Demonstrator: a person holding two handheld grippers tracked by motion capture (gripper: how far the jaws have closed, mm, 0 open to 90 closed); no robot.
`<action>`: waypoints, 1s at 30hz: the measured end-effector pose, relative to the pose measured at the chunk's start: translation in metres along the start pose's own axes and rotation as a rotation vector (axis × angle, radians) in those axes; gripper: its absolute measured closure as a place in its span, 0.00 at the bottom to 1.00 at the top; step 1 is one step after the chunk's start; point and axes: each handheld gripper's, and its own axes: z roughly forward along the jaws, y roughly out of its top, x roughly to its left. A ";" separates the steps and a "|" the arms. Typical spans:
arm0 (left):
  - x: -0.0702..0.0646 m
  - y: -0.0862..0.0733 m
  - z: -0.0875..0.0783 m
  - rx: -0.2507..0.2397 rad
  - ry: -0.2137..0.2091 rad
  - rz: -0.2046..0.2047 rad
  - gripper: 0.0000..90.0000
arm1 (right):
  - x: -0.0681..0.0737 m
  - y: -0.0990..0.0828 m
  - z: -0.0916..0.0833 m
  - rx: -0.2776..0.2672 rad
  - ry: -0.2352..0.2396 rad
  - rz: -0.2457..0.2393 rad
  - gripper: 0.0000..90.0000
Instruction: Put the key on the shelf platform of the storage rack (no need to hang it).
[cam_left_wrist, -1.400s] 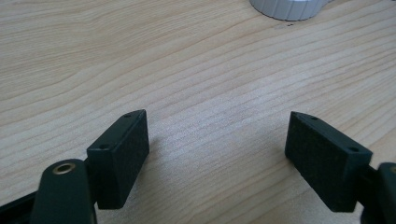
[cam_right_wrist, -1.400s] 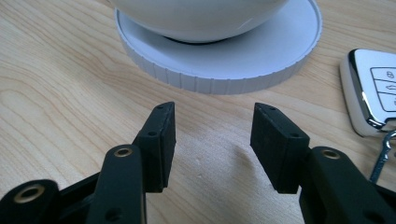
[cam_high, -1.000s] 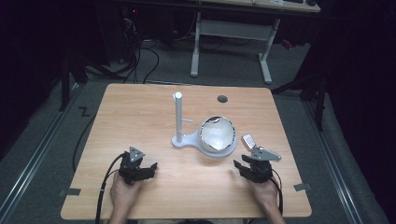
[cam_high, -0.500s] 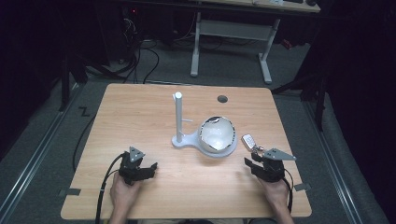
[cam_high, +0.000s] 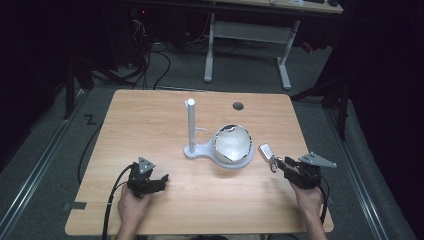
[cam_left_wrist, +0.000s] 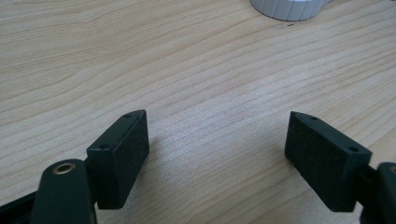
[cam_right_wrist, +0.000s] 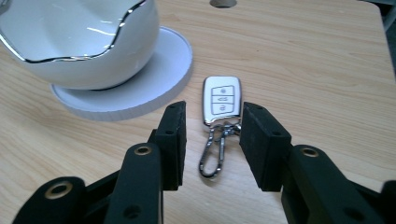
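**Key fob lined up for a pinch**

The right gripper has just been closing; its jaws straddle the metal clip without pressing. Beyond, the key fob lies flat on the counter: light, rigid, glossy, likely slippery, so grip its long edges. The left gripper stands open, empty.

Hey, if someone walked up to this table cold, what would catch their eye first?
Probably the glossy white bowl with a silver wavy rim, sitting on a white stand at mid-table. Next, the car key fob with its clip ring, lying just right of the bowl, with the right gripper straddling the ring, fingers not yet touching it.
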 end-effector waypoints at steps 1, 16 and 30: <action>0.000 0.000 0.000 -0.001 0.001 0.000 0.25 | -0.002 0.000 0.000 0.007 -0.005 0.002 0.69; 0.000 0.000 0.000 0.000 -0.001 -0.001 0.25 | -0.031 0.010 0.020 0.067 0.003 0.030 0.69; 0.000 0.000 0.000 0.000 0.000 -0.001 0.25 | -0.037 0.009 0.044 0.132 0.016 0.034 0.69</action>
